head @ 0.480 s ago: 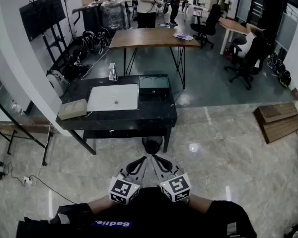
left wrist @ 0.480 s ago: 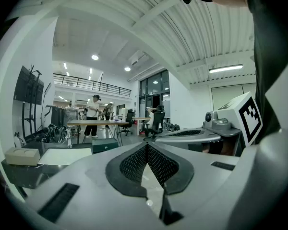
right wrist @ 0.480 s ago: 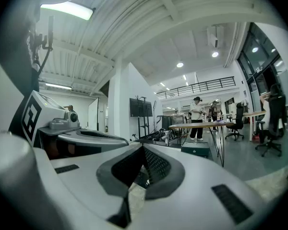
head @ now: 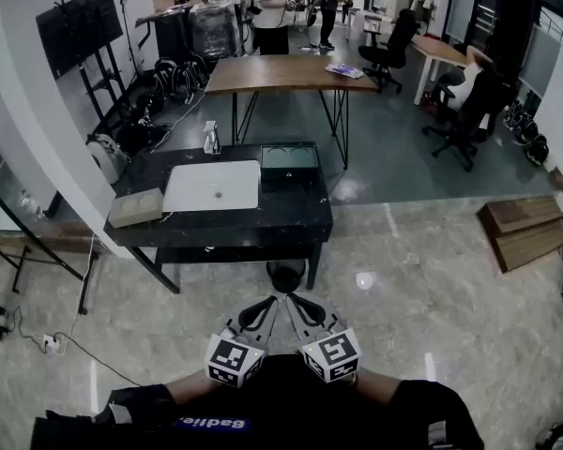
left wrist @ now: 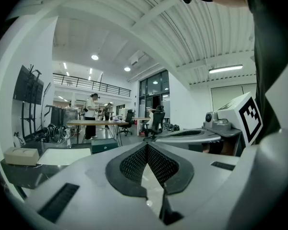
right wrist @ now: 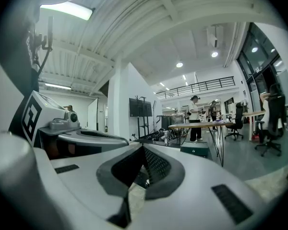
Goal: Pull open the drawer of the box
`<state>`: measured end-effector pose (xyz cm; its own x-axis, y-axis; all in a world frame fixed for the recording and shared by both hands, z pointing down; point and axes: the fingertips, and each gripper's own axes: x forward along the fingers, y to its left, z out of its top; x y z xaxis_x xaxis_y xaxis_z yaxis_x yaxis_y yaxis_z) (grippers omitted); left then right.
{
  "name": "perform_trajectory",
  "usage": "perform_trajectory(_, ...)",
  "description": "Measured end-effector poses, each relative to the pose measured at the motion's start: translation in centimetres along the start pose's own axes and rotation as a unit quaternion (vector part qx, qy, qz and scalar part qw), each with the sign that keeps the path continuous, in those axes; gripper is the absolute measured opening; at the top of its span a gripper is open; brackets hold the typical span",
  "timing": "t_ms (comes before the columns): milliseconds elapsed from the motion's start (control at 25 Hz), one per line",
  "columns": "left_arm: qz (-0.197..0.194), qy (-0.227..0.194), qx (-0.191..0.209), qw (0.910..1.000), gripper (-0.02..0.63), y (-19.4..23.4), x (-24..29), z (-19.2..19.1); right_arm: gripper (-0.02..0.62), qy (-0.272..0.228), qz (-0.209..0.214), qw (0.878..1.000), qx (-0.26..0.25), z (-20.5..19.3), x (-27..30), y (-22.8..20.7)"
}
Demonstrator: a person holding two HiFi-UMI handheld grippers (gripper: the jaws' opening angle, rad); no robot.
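A dark green box stands at the back right of a black table; its drawer front is too small to make out. The box also shows far off in the left gripper view and the right gripper view. Both grippers are held side by side close to the person's chest, well short of the table. My left gripper is shut, its tips meeting with nothing between them. My right gripper is likewise shut and empty.
On the table lie a white flat tray, a beige box at the left end and a small bottle. A round dark object sits on the floor under the table's front. Behind are a wooden table, office chairs and people.
The grippers and the things on the table have stayed put. Only the people at the far back have shifted slightly.
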<state>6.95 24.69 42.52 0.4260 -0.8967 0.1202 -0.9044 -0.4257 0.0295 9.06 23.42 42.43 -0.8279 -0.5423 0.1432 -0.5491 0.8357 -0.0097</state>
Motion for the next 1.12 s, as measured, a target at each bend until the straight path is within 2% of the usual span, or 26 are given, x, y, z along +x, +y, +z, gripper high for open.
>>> perform_trajectory(480, 0.000, 0.006, 0.002, 1.0000, 0.002, -0.6, 1.4, -0.6, 0.000, -0.008, 0.006, 1.000, 0.017, -0.4, -0.7, -1.4)
perform_trajectory(920, 0.007, 0.013, 0.007, 0.9999, 0.002, -3.7, 6.0, -0.5, 0.000, -0.016, 0.004, 0.999, 0.033, -1.1, -3.4, -6.6)
perform_trajectory(1120, 0.019, 0.022, -0.003, 0.9996, 0.002, -5.7, 8.3, -0.7, 0.000, -0.020, 0.010, 0.999, 0.043, -1.8, -5.0, -9.5)
